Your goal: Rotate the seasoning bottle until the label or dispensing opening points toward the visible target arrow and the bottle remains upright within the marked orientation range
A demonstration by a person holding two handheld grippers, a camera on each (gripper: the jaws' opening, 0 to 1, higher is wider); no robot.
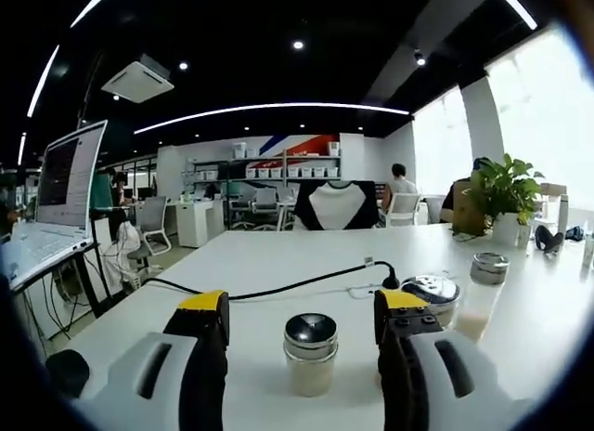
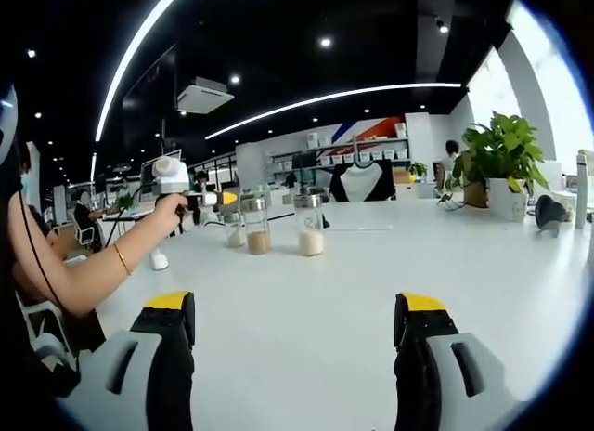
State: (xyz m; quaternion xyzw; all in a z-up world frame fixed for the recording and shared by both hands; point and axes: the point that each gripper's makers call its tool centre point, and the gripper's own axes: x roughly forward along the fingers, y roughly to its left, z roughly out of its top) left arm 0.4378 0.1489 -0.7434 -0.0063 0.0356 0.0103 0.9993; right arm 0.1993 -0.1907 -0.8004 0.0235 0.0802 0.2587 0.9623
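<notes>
Left gripper fingers spread, released, flanking upright clear glass seasoning bottle with chrome cap on white tabletop; no readable label. Right gripper fingers released, nothing between. Second capped bottle beyond, black cable, potted green plant far.

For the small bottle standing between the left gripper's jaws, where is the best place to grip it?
Probably the glass body of the seasoning bottle, just under its metal cap. It stands upright, already centred between the open jaws of the left gripper, so come straight forward and close on its round sides.
</notes>
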